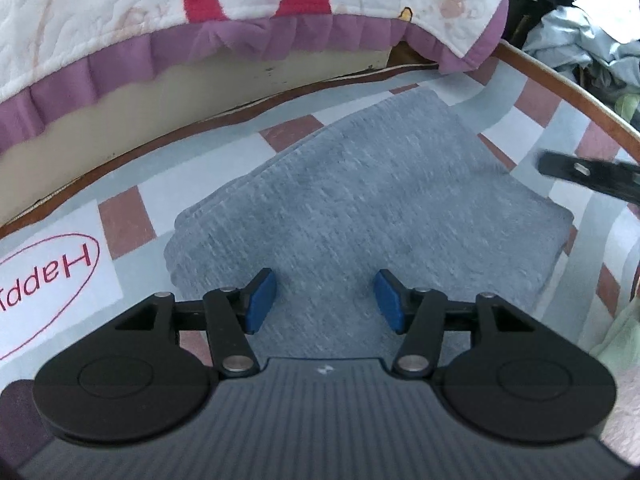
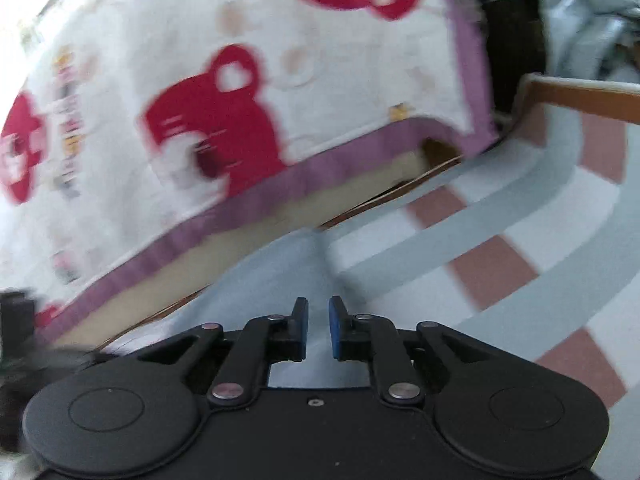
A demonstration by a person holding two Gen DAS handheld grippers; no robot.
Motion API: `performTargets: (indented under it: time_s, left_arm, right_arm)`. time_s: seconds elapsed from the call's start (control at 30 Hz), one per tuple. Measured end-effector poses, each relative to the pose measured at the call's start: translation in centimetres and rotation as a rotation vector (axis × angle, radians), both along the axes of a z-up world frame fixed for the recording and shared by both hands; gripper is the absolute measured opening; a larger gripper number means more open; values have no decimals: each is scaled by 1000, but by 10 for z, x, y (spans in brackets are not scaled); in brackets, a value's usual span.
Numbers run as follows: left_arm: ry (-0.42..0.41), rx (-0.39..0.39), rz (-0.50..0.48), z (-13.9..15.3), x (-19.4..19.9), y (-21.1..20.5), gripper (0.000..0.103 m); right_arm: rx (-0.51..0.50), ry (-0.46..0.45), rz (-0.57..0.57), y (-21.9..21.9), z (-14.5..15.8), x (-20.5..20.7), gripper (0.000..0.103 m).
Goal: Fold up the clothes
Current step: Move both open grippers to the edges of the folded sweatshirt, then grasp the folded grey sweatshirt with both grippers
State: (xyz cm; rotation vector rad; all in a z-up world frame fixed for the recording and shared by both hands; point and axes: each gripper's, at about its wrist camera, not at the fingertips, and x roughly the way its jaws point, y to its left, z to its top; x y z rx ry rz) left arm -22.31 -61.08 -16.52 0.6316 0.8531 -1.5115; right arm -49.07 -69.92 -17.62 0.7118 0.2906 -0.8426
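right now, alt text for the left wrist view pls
A folded grey garment lies flat on a checked tablecloth, with the open left tool just above its near edge, holding nothing. A white, red and purple quilt hangs behind.

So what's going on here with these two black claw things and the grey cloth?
A person is folding clothes with a handheld gripper in each hand. A grey garment lies folded on the checked tablecloth. The left gripper hovers open above it, holding nothing. The right gripper, nearly closed with a small gap, holds nothing either.
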Motion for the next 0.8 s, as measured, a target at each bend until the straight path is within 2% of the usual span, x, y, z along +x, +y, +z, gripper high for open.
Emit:
performTargets:
  time_s: [0.07,0.13,0.17,0.3,0.37,0.47,0.5,0.57,0.6,0.63,0.73,0.8]
  left_arm:
    - [-17,17,-8,1,-1,-4,56]
    - [-23,34,1,4,-3,-6,56]
    - [-30,38,3,5,-5,-6,56]
    - [-82,35,1,8,-7,2,59]
    - [-54,35,52,9,3,8,60]
    - [2,49,144,9,25,17,61]
    - [0,62,170,7,32,20,66]
    - [41,61,221,5,47,26,67]
    - [68,58,247,4,55,28,66]
    - [95,57,274,3,62,31,66]
    - [198,45,339,-3,82,36,66]
    - [304,36,371,-11,94,38,66]
  right_arm:
    - [-10,44,19,5,-3,2,25]
    - [-19,88,38,10,-6,5,13]
    - [-24,110,48,13,-8,6,3]
    - [-43,199,86,23,-14,11,0]
    - [-44,237,88,27,-16,11,0]
    - [6,260,-17,32,-13,-5,0]
    - [23,267,-52,34,-12,-10,17]
    - [56,282,-122,37,-9,-20,65]
    - [85,268,-152,38,-9,-28,64]
    - [131,210,-165,39,-10,-39,64]
    - [273,-72,-122,39,-14,-63,66]
    - [430,-262,-84,35,-28,-69,74]
